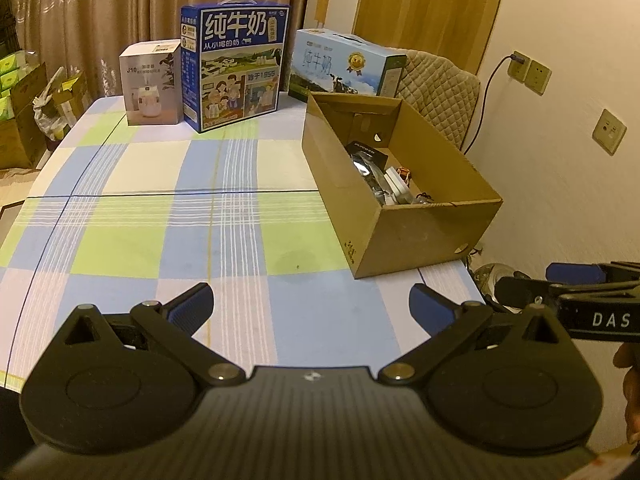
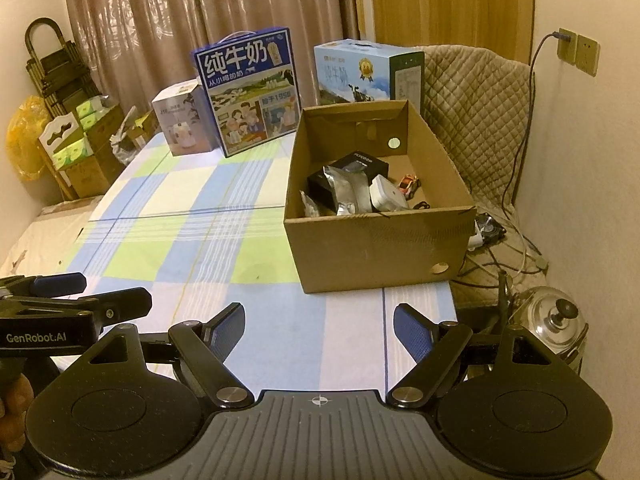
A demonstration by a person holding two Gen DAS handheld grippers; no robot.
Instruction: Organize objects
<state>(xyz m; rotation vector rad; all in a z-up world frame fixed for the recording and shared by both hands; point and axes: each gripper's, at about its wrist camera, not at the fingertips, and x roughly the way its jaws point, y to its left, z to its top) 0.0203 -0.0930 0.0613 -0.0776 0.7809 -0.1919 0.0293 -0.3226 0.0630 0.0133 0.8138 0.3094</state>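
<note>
Two handheld claws hover low over a checked surface (image 1: pixel 160 208), both angled down toward it. Left claw (image 1: pixel 310 304): blue pads wide apart, nothing btwn them. Right claw (image 2: pixel 318 326): also spread wide, empty. In the left wrist view the right claw's side reads "DAS"; in the right wrist view the left claw's side reads "GenRobot.AI", w/ part of a hand (image 2: pixel 16 408) on its grip.

Open cardboard box (image 2: pixel 376 248) sits on the surface's right side, ahead of the right claw. Inside: black packet (image 2: pixel 362 166) w/ white lettering too small to read, silver foil pouch (image 2: pixel 354 190), white gadget (image 2: pixel 386 196), small toy car (image 2: pixel 409 184).

At the far end of the surface: tall blue milk carton (image 1: pixel 236 64) printed "纯牛奶", smaller line "从小喝的奶" below. Left of it, white humidifier box (image 1: pixel 150 86) marked "J10". Right of it, behind the cardboard box, pale blue milk carton (image 1: pixel 344 66), also "纯牛奶", w/ a gold medal badge.
</note>
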